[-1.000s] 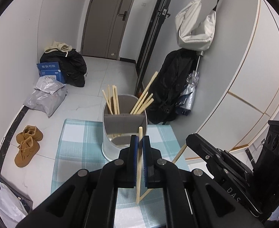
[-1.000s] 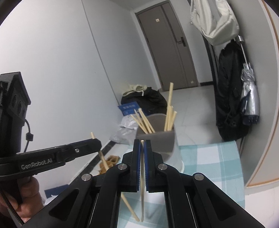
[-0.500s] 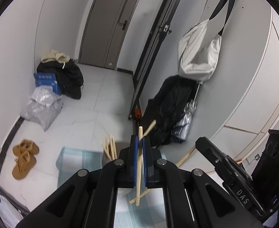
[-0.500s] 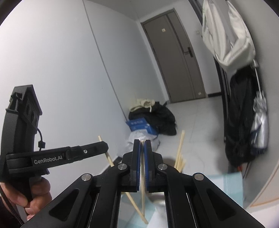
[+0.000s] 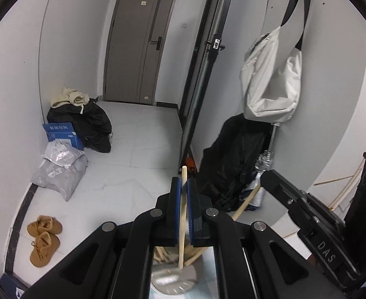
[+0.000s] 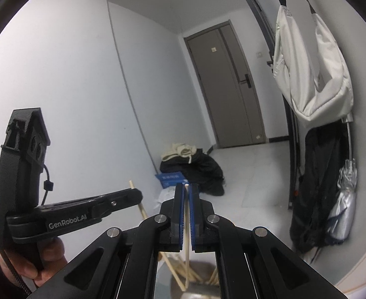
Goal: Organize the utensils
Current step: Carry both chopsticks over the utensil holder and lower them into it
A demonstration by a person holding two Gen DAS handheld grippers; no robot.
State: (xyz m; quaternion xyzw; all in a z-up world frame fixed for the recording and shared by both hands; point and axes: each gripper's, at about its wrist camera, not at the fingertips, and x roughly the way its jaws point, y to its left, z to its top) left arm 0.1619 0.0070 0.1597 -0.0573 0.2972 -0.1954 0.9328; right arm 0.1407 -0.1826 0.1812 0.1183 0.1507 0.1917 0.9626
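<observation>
My left gripper (image 5: 183, 182) is shut on a pale wooden chopstick (image 5: 181, 236) that stands nearly upright between its blue pads. Its lower end hangs over the metal utensil holder (image 5: 173, 280), which holds several more chopsticks and is mostly hidden behind the gripper. My right gripper (image 6: 186, 187) is shut on a second chopstick (image 6: 187, 249), also upright above the holder (image 6: 200, 290). In the right wrist view the left gripper (image 6: 135, 196) reaches in from the left, its chopstick (image 6: 143, 211) slanting down. In the left wrist view the right gripper (image 5: 267, 178) comes in from the right.
A person's hand (image 6: 45, 256) grips the left handle. On the floor beyond lie black bags (image 5: 88, 124), a blue box (image 5: 60, 134), grey parcels (image 5: 60, 172) and brown shoes (image 5: 43, 239). A white bag (image 5: 270, 79), a black coat (image 5: 232, 159) and an umbrella (image 6: 342, 211) hang at the right wall.
Both grippers have risen, each still clamping its chopstick. The holder and the checked cloth have slid down to the bottom edge of both views.
</observation>
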